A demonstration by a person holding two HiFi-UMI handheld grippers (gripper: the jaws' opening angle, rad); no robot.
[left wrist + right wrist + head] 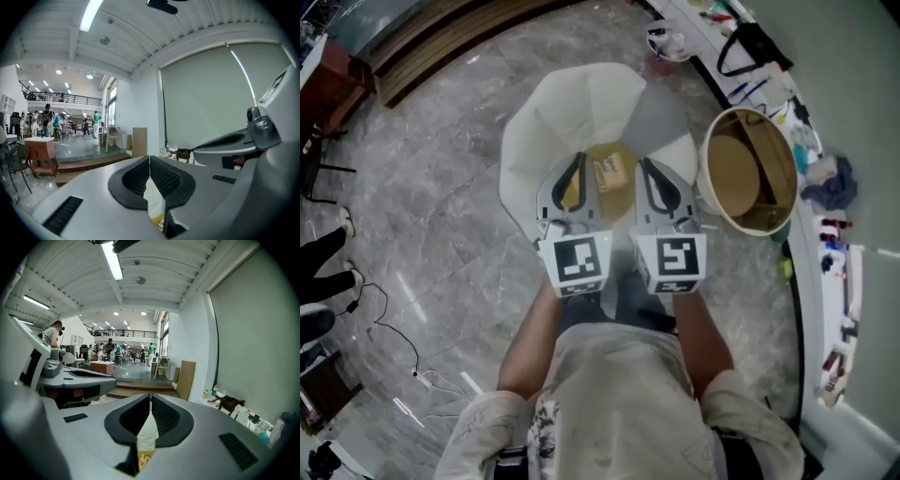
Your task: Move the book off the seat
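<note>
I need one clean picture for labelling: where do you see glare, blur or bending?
Head view: edges bend, white streaks shine on the floor, chair nearly washed out. Left gripper view: round dark border, ceiling lamp glares. Right gripper view: same border, bright light tube.

Two hand-held grippers, the left gripper (pixel 578 159) and the right gripper (pixel 644 166), are side by side above one white chair (pixel 572 103), on which lies one yellow book (pixel 607 173). One round tan bin (pixel 773 159) stands right of the chair. One black bag (pixel 748 45) lies far right. A bystander's two legs (pixel 321 251) show at the left edge.
</note>
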